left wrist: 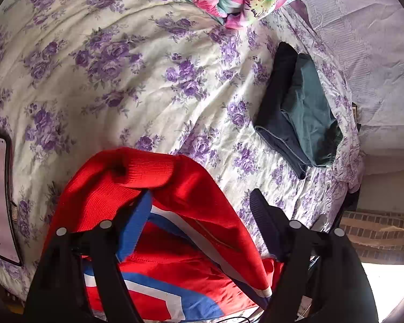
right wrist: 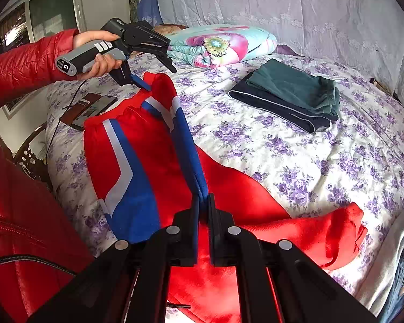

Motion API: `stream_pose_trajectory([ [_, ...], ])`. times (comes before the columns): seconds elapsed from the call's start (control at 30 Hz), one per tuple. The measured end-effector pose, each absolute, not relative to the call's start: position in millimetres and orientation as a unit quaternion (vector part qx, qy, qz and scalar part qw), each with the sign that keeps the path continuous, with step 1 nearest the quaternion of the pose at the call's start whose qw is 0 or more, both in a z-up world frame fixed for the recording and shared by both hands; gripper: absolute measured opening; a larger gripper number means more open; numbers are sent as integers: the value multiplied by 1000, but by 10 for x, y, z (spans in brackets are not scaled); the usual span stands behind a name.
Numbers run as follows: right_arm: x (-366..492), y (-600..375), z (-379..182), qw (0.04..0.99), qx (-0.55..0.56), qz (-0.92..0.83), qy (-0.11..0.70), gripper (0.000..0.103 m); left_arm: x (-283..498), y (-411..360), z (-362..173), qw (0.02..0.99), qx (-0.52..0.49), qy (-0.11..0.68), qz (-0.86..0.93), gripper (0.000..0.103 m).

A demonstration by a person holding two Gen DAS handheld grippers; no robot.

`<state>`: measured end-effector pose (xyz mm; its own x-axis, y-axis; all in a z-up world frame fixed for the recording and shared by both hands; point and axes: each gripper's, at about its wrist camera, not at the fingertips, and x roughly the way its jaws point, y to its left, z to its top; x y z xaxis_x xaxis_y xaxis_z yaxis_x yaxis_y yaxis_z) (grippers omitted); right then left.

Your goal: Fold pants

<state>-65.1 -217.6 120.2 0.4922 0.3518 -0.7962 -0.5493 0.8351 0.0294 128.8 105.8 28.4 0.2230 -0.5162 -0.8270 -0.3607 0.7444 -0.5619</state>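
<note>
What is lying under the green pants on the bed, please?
Dark folded pants with a pale edge lie under the green pants, on the floral sheet. How much they overlap is covered.

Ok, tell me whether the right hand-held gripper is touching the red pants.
Touching. The right wrist view shows the right hand-held gripper shut on a blue-striped fold of the red pants.

Bright daylight filled both fisheye views, which curved the bedspread (left wrist: 126, 86) and faded to black at the rounded corners. Glare burned out the floor (left wrist: 385, 277) at the lower right of the left wrist view. The red pants (right wrist: 256, 196) glowed saturated, casting a red tint beneath the right gripper (right wrist: 203, 215). Soft shadows filled the fabric wrinkles. Focus stayed sharp, though the window (right wrist: 51, 8) showed dark.
</note>
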Motion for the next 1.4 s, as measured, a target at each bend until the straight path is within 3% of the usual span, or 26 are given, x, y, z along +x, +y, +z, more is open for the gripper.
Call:
stream_pose_trajectory([
  [0.2, -630, -2214, 1187, 848, -113, 274, 439, 6, 1093, 1249, 370, 714, -380, 582, -78, 31],
  [0.3, -624, -2224, 1188, 844, -116, 281, 443, 6, 990, 1333, 432, 719, -383, 575, -74, 30],
  [0.37, -626, -2217, 1186, 840, -119, 286, 445, 6, 953, 1366, 452, 712, -390, 582, -53, 48],
  [0.4, -628, -2214, 1184, 838, -121, 289, 446, 6, 956, 1360, 467, 709, -393, 583, -46, 67],
  [0.53, -660, -2209, 1167, 834, -127, 293, 450, 6, 1055, 1170, 569, 713, -388, 582, -49, 71],
  [0.7, -692, -2223, 1152, 838, -125, 291, 444, 6, 1238, 818, 399, 675, -371, 638, 5, 70],
  [0.77, -698, -2231, 1148, 840, -124, 290, 441, 6, 1263, 756, 334, 674, -370, 639, 6, 52],
  [0.8, -698, -2240, 1149, 842, -122, 289, 440, 6, 1268, 755, 325, 678, -372, 635, -3, 32],
  [0.9, -707, -2274, 1163, 847, -116, 285, 434, 6, 1194, 880, 376, 688, -391, 610, -33, 13],
  [1.17, -747, -2388, 1174, 828, -97, 320, 451, 6, 350, 1412, 671, 728, -388, 545, -147, 11],
  [1.4, -885, -2315, 858, 778, -82, 346, 517, 6, -688, 2071, -153, 700, -445, 556, -54, 6],
])
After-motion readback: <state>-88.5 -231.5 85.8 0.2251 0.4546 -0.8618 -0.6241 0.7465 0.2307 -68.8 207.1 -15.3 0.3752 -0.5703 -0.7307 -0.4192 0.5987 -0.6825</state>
